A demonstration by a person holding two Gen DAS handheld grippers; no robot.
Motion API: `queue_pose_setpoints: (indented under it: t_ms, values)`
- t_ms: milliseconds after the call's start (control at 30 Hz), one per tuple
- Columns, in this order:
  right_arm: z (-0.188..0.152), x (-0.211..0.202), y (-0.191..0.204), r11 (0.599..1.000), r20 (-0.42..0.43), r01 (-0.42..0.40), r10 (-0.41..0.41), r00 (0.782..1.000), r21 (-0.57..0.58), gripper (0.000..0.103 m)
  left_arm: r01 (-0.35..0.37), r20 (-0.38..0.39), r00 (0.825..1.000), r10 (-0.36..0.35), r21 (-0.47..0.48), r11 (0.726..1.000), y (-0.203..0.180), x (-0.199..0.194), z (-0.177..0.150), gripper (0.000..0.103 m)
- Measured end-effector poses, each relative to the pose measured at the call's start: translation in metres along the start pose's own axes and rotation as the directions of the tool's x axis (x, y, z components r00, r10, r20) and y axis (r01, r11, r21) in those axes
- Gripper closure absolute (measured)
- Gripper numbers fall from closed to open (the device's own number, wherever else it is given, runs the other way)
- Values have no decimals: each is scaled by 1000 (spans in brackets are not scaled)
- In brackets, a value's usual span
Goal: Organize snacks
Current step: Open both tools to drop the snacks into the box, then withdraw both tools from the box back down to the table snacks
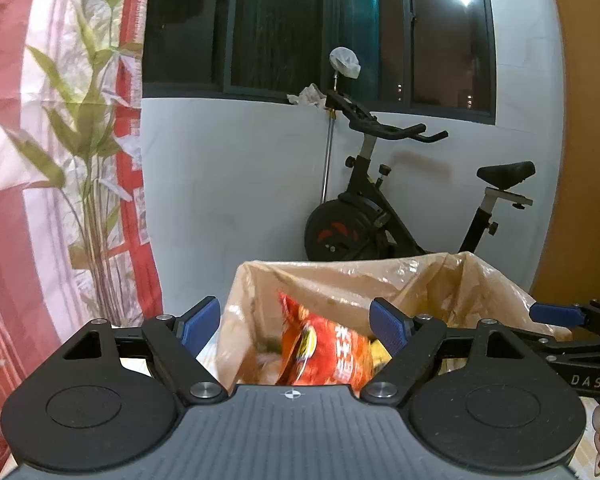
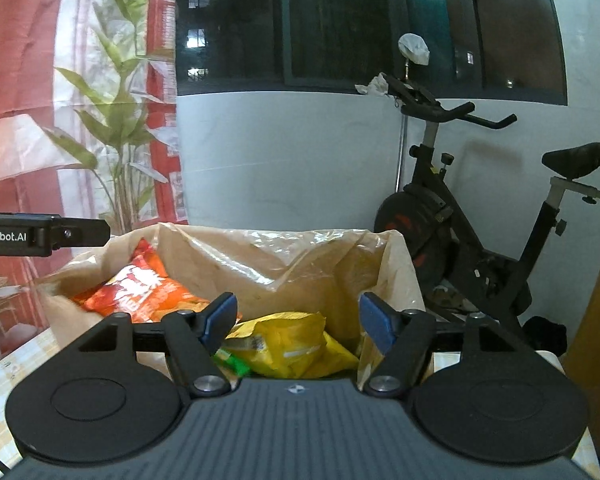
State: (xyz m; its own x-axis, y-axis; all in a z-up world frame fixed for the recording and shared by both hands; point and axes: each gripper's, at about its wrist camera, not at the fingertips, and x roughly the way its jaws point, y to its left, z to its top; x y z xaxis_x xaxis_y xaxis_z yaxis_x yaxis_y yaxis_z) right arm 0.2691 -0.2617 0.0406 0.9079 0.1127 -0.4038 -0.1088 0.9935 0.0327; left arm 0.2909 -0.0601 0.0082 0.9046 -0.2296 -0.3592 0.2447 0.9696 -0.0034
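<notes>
Left tongs (image 1: 296,328) nearest, jaws spread wide, nothing between the pads; red snack packet (image 1: 324,356) sits loose below them, inside the plastic-lined box (image 1: 380,280). Right tongs (image 2: 298,326) about half open, also empty, poised over the yellow packet (image 2: 296,344); orange-red packet (image 2: 140,288) at 10 o'clock of it, a green wrapper (image 2: 232,362) at 8 o'clock. Step judged: drop into the box just completed, both sides. Next move calls for backing clear of the liner and fetching another snack from the bench (image 2: 8,364).
</notes>
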Motion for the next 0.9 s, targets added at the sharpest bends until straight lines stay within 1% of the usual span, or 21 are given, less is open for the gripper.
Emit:
queue_pose_setpoints:
  t_ms: [233,500,667,767,900]
  values:
    - [-12,-28,8,999,-1,-28,28,1000,19,32,-6,-21,1000,6,-25,1000,19,-35,-16,20]
    - [-29,-57,18,999,11,-44,44,999,30,32,-21,-21,1000,20,-37,999,33,-68,-39,20]
    - [-45,-68,25,998,5,-47,47,999,41,32,-28,-29,999,26,-52,998,37,-81,-58,20]
    - [-56,-71,28,998,-9,-45,46,999,46,32,-20,-45,999,17,-74,997,41,-84,-69,20]
    - [-73,-70,30,998,-34,-34,36,999,51,32,-31,-71,997,24,-105,994,47,-84,-84,20]
